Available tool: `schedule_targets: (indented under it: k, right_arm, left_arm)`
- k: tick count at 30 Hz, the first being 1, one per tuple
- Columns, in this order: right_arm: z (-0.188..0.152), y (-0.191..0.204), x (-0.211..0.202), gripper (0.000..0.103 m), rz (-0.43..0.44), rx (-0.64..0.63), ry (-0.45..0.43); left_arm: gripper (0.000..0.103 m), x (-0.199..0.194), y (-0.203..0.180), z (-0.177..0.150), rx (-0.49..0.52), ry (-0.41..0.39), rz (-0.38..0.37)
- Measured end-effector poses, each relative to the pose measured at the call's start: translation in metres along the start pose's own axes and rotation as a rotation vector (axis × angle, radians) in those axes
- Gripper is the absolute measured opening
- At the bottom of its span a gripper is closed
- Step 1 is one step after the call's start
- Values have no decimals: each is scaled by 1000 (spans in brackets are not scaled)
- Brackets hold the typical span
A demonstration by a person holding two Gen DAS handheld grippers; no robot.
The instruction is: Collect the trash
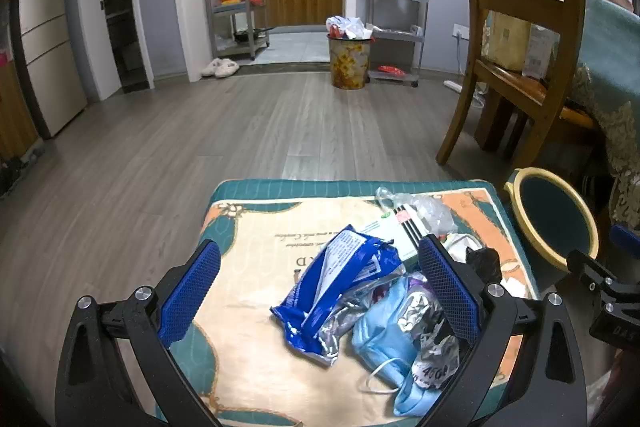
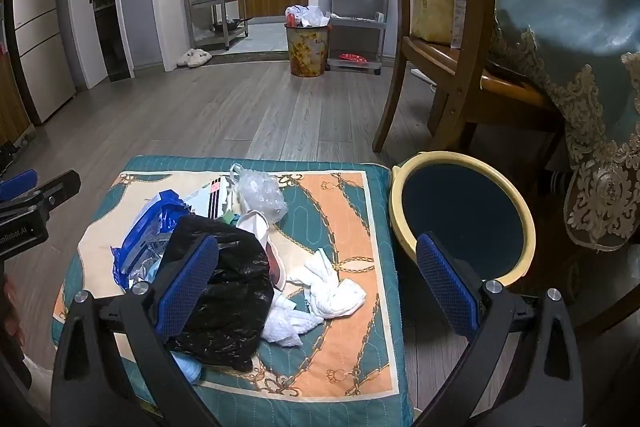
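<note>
At lower centre of both views, trash (blue wrapper (image 1: 340, 283), black bag (image 2: 228, 287), tissues (image 2: 332, 291)) lies on a cushion (image 2: 352, 347); left tongs (image 1: 320, 303) and right tongs (image 2: 320, 287) gape wide, holding nothing; bin (image 2: 464, 219) at right.

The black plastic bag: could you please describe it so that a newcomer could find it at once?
Look at the patterned teal cushion beside the yellow-rimmed bin. In the trash pile there, the black plastic bag lies near the white tissues; it alone is dark, glossy and crinkled.
</note>
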State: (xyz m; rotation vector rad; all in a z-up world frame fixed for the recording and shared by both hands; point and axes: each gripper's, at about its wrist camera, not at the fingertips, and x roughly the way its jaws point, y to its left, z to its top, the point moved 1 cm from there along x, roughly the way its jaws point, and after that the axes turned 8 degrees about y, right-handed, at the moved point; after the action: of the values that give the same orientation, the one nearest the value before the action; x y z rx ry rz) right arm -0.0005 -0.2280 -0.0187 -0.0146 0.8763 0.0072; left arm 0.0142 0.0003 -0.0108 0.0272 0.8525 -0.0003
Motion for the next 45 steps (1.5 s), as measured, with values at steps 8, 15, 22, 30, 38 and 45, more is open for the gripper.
schedule_targets:
  k: [8,15,22,30,38,45]
  right_arm:
    - [-1,0,1,97,-4,-2,4]
    - [0,0,1,97,-10,-3,8]
    - [0,-1,1,97,-9,-1,8]
    - [0,-1,1,97,-9,-2,7]
    - [0,-1,1,97,-9,-3,8]
    - [0,-1,1,97,-9,-2,8]
  left_arm:
    - [98,2,6,-3,0,2,-2]
    - [98,3,7,-5,4,3,0]
    - [98,4,6,-5,5,6,2]
    - [98,6,4,-8,7,7,4]
    - [98,7,4,-10,10,6,6]
    - [98,7,3,-8,9,9,6]
